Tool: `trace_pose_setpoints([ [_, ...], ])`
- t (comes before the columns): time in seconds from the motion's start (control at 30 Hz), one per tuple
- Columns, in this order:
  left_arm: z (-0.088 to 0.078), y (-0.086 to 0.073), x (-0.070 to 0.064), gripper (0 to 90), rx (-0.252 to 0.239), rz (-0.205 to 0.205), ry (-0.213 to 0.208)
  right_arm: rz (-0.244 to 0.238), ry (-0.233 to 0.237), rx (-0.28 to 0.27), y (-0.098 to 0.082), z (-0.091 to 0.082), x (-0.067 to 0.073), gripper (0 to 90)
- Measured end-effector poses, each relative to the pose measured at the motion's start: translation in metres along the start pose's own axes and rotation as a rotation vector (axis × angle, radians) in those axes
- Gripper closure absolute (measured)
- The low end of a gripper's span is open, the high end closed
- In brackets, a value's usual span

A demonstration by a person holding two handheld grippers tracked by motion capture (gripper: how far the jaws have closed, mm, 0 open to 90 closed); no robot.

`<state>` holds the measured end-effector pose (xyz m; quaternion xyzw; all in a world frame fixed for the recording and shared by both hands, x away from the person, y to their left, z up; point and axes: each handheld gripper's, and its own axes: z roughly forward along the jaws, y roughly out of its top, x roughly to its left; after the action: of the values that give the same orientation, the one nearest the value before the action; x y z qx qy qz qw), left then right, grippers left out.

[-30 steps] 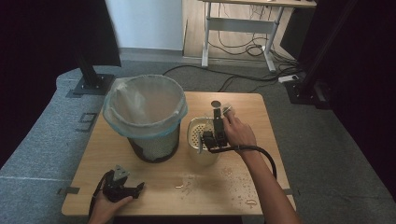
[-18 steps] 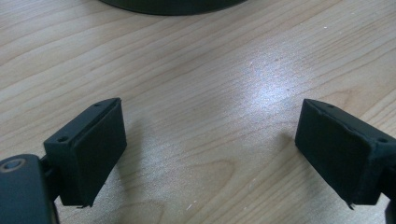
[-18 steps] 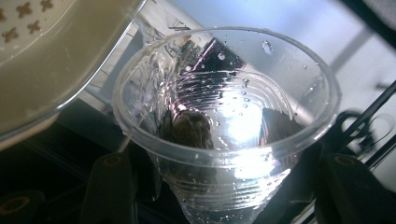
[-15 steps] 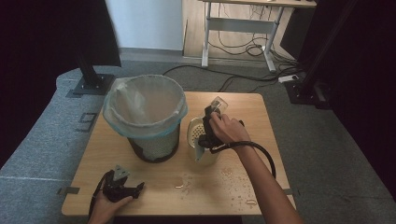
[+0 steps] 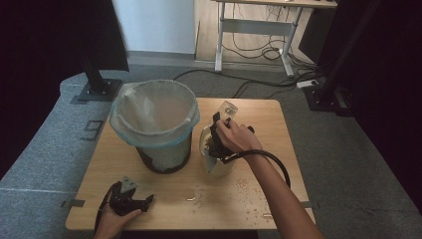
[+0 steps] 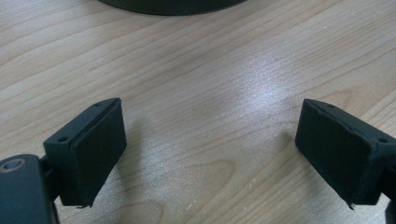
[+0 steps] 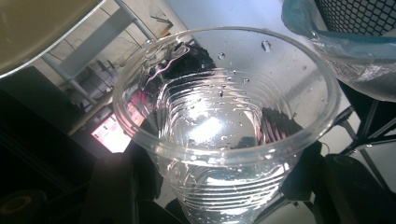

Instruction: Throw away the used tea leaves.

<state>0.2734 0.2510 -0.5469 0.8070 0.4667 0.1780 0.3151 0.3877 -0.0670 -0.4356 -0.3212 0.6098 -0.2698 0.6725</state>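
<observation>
A clear plastic cup [image 5: 227,108] with drops of water on its wall is tipped on its side above the table, its mouth toward the camera in the right gripper view [image 7: 224,140]. My right gripper [image 5: 219,121] is shut on the cup's ribbed lower part [image 7: 229,191], just over a cream round container [image 5: 219,164] and beside the bag-lined black mesh bin [image 5: 154,124]. At the table's front left my left gripper [image 5: 143,203] lies on the wood, open, with only bare wood between its pads [image 6: 212,154].
Drops and small spilled bits [image 5: 239,191] lie on the wooden table [image 5: 268,129] in front of the container. The bin's base [image 6: 168,4] sits just beyond the left gripper. Black stands and a desk frame are on the floor behind.
The right hand has turned at the wrist, tipping the cup further onto its side above the container. The left hand and its gripper have stayed put.
</observation>
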Motion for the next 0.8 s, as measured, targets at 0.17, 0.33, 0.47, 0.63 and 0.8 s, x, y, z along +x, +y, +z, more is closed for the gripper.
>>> trace_pose_setpoints([
  [0.17, 0.0, 0.0, 0.0, 8.4, 0.0, 0.0, -0.001, 0.314, 0.08, -0.037, -0.003, -0.001, -0.007, 43.6],
  [0.33, 0.0, 0.0, 0.0, 8.4, 0.0, 0.0, 0.0, 0.68, 0.184, -0.088, -0.014, -0.001, -0.014, 43.4],
  [0.47, 0.0, 0.0, 0.0, 8.3, -0.001, -0.001, 0.001, 1.253, 0.39, -0.195, -0.044, 0.0, -0.018, 43.3],
  [0.63, 0.0, 0.0, 0.0, 8.3, -0.001, -0.001, 0.0, 1.74, 0.571, -0.322, -0.068, 0.002, -0.006, 43.3],
  [0.8, 0.0, 0.0, 0.0, 8.3, -0.001, -0.001, -0.001, 1.944, 0.658, -0.385, -0.077, 0.003, 0.003, 43.3],
])
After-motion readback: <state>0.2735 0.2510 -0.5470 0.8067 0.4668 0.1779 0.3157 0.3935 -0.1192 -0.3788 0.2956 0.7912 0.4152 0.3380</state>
